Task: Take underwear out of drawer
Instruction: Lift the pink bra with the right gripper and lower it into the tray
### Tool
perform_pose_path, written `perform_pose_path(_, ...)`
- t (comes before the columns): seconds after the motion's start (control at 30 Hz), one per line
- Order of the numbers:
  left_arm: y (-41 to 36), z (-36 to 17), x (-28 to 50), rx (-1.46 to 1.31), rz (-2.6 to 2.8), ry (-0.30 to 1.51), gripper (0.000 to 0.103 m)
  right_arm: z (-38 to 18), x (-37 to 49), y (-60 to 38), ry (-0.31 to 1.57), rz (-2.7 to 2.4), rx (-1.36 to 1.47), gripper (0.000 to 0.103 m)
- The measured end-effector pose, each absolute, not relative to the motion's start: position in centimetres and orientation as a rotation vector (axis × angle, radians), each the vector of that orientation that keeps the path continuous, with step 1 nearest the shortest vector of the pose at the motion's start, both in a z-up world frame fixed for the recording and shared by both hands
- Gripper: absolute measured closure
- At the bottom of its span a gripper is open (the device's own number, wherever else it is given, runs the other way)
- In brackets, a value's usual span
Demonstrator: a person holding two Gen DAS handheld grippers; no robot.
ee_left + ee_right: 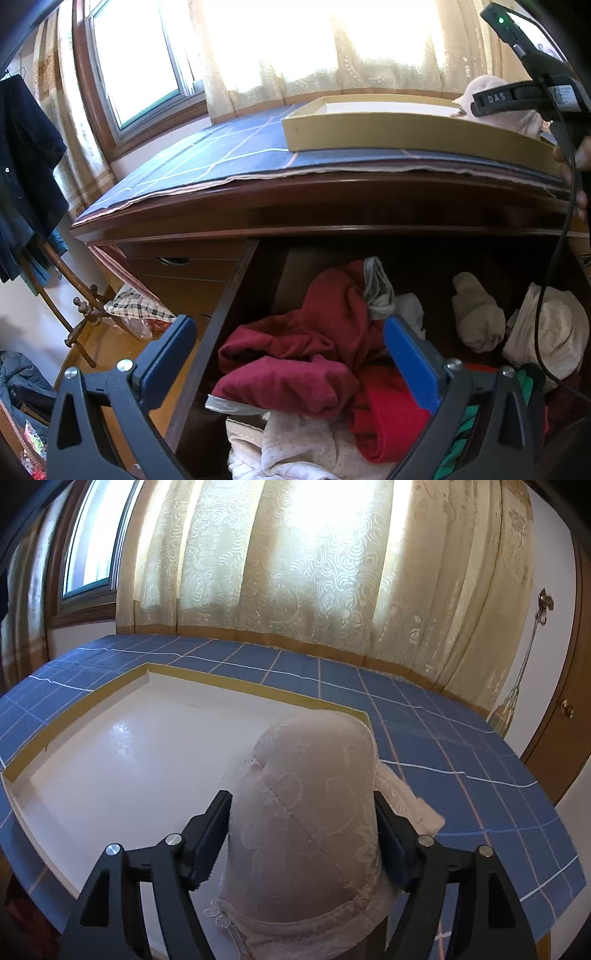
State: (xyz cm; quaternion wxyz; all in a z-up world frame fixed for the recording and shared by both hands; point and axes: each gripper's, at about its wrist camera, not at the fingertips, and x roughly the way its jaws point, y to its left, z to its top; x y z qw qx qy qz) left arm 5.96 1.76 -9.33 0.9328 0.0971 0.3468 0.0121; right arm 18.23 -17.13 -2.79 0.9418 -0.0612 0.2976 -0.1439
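The drawer (236,295) stands pulled out, full of loose clothing: a maroon garment (314,339), a red one (391,424), a white dotted piece (295,443) and cream rolled bundles (476,314). My left gripper (288,354) hovers over the maroon garment, open, blue pads wide apart with nothing gripped. On top of the dresser, a pale pink lace bra (306,812) rests at the near right corner of the shallow tray (110,738). My right gripper (301,830) straddles the bra cup; the fingers flank it and the cup looks unsqueezed. The bra (487,92) also shows in the left wrist view.
A blue checked cloth (443,738) covers the dresser top under the tray. Curtains (295,572) and a window lie behind it, a door (561,709) at the right. Dark clothes (26,166) hang on a rack at the left, with a bag (136,306) beside the dresser.
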Motion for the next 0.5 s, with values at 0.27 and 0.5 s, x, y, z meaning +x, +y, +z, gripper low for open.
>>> perform_pose_path(0.27, 1.7, -9.2, 5.9, 0.194, 0.027, 0.713, 0.000, 0.0, 14.5, -17.3, 0.516, -0.297, -0.051, 0.018)
perform_pose_path(0.5, 1.7, -9.2, 6.0, 0.194, 0.032, 0.709, 0.000, 1.9, 10.7, -15.4, 0.484, -0.257, -0.080, 0.018)
